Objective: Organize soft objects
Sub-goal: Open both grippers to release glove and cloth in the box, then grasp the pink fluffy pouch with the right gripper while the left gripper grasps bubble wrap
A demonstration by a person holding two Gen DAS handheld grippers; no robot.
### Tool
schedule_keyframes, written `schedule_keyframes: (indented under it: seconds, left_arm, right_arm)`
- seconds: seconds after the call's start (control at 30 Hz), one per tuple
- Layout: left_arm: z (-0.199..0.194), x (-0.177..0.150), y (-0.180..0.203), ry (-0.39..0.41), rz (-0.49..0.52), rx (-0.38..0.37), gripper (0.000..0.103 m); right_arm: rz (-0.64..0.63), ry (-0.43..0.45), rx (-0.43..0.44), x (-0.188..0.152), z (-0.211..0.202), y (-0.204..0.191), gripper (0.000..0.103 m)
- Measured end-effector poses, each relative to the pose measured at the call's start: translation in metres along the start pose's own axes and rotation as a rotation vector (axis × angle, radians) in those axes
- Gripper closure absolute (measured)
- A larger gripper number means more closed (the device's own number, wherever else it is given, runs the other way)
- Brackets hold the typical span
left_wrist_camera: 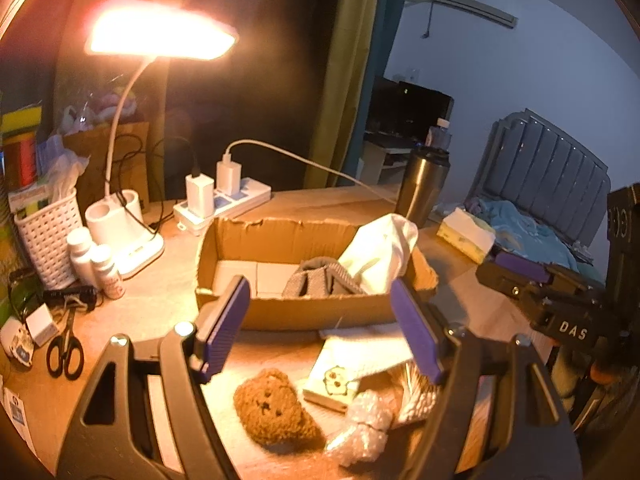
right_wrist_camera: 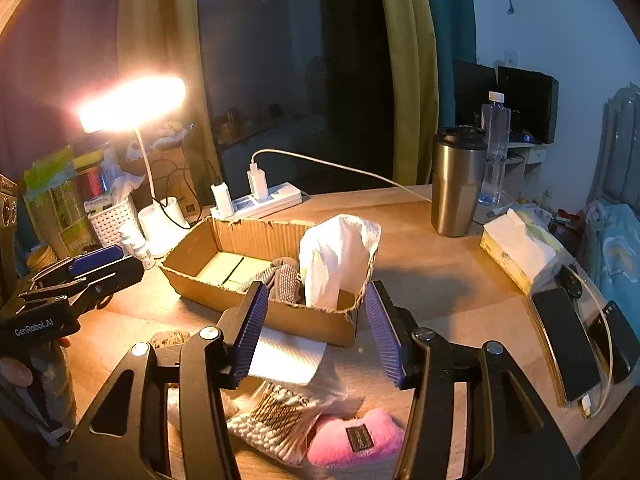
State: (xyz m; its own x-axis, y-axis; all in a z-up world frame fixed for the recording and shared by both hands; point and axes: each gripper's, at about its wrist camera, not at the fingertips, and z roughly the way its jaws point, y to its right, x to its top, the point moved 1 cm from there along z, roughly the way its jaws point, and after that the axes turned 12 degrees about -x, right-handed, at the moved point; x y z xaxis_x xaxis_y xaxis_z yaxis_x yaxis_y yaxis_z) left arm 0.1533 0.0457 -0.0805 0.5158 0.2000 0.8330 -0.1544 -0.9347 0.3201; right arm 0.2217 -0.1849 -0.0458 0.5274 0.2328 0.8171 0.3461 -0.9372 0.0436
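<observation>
A cardboard box [left_wrist_camera: 304, 314] [right_wrist_camera: 200, 240] on the desk holds a grey knit piece [left_wrist_camera: 316, 280] [right_wrist_camera: 284, 276] and a white cloth [left_wrist_camera: 380, 252] [right_wrist_camera: 336, 256] draped over its right end. My left gripper [left_wrist_camera: 320, 300] hovers open in front of the box with nothing between its purple pads. Below it lie a brown teddy plush [left_wrist_camera: 272, 404] and a bubble-wrap bundle [left_wrist_camera: 360, 428]. My right gripper [right_wrist_camera: 316, 300] is open and empty near the box's right corner. A pink plush [right_wrist_camera: 356, 436] and a bag of cotton swabs [right_wrist_camera: 276, 412] lie under it.
A lit desk lamp [left_wrist_camera: 160, 32] and a power strip [left_wrist_camera: 224, 204] stand behind the box. A steel tumbler [right_wrist_camera: 456, 184], a tissue box [right_wrist_camera: 520, 252] and two phones [right_wrist_camera: 568, 344] are to the right. At the left are a white basket [left_wrist_camera: 48, 232], small bottles [left_wrist_camera: 96, 260] and scissors [left_wrist_camera: 66, 352].
</observation>
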Motion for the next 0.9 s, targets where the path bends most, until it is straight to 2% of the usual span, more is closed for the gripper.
schedule_keyframes:
  seconds: [0.47,0.9]
  left_arm:
    - [0.01,-0.038,0.009,-0.071,-0.025,0.016,0.029]
    - [0.021,-0.069,0.023,-0.148,-0.009,0.006,0.029]
  right_arm:
    - [0.016,-0.054,0.014,-0.035,0.0,0.011,0.046]
    - [0.063,-0.12,-0.013,-0.072,0.006,0.029,0.045]
